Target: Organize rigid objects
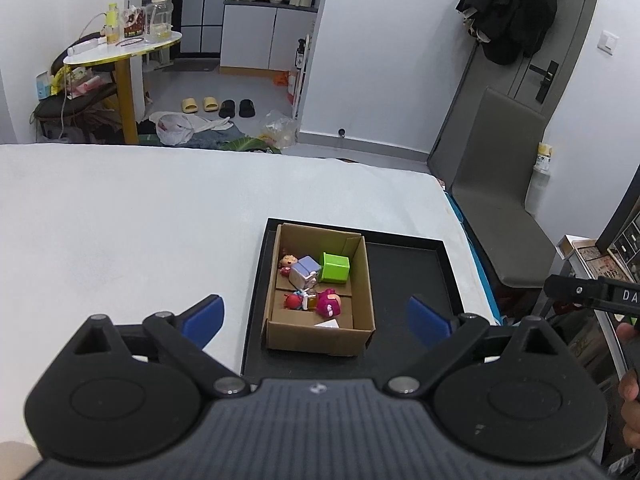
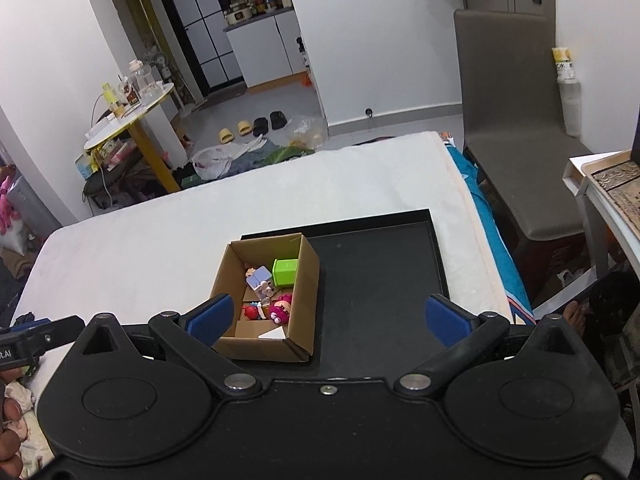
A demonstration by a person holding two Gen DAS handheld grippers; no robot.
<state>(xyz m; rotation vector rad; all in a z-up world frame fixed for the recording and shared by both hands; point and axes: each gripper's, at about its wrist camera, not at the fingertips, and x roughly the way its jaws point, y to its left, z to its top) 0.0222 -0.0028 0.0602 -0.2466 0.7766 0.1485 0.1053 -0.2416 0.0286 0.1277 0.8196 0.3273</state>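
Both claws hang wide apart and empty above a white bed. The left claw (image 1: 316,318), its blue pads (image 1: 204,316) spread to either side of the picture, holds nothing and touches nothing. The right claw (image 2: 330,320) stands equally wide, with nothing pressed between its pads (image 2: 444,320).

Below them a cardboard box (image 1: 320,338) sits in the left part of a black tray (image 1: 412,276), whose right part lies bare. The tray rests on the white bed (image 1: 120,220), near its right edge. Inside the box, a green cube (image 1: 335,267) lies at the far right, and a pale blue and white block (image 1: 304,272) just beside it. A small doll (image 1: 287,262) with dark hair sits at the far left. Nearer the claws lie a red toy (image 1: 293,301) and a pink toy (image 1: 329,302); a white card (image 1: 327,324) rests against the near wall.

The left view alone shows dark coats (image 1: 508,8) hung on a grey door and part of the right claw's arm at the right edge. The right view alone shows a pale table (image 2: 608,184) at the right and a person's fingers (image 2: 10,432) at the lower left. Both views show a grey chair (image 2: 516,128) beside the bed, a round table (image 1: 124,50) crowded with bottles, and slippers (image 1: 218,106) on the floor.
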